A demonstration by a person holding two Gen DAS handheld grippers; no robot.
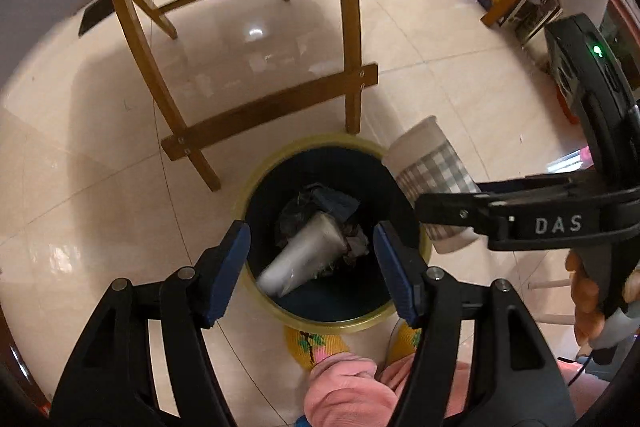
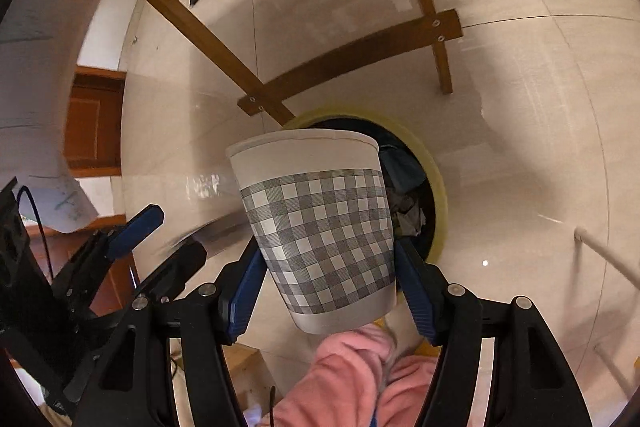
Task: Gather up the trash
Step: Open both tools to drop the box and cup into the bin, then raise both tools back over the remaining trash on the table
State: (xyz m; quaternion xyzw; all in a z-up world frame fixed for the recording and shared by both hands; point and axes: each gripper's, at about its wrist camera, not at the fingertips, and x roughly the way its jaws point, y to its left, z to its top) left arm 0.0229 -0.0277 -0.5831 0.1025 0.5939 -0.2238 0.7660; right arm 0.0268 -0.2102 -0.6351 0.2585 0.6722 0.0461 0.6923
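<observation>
While held over the trash bin [image 1: 336,315], paper cup [image 2: 320,227] at frame centre, upright, tilted, clamped between the blue fingers [image 2: 416,291] of the right gripper [image 2: 326,287]. Left gripper [image 1: 312,267] lower centre, fingers [image 1: 224,267] apart and empty, framing a crumpled white cup [image 1: 304,251] inside the bin.

A glossy cream tiled floor [image 1: 100,187] is filling both views. A round bin [image 1: 256,183] with a yellow rim is standing on it at lower centre of the left view. Just above the bin, wooden chair legs [image 1: 352,27] are resting on the tiles. Boxes [image 1: 520,3] are sitting at the upper right.
</observation>
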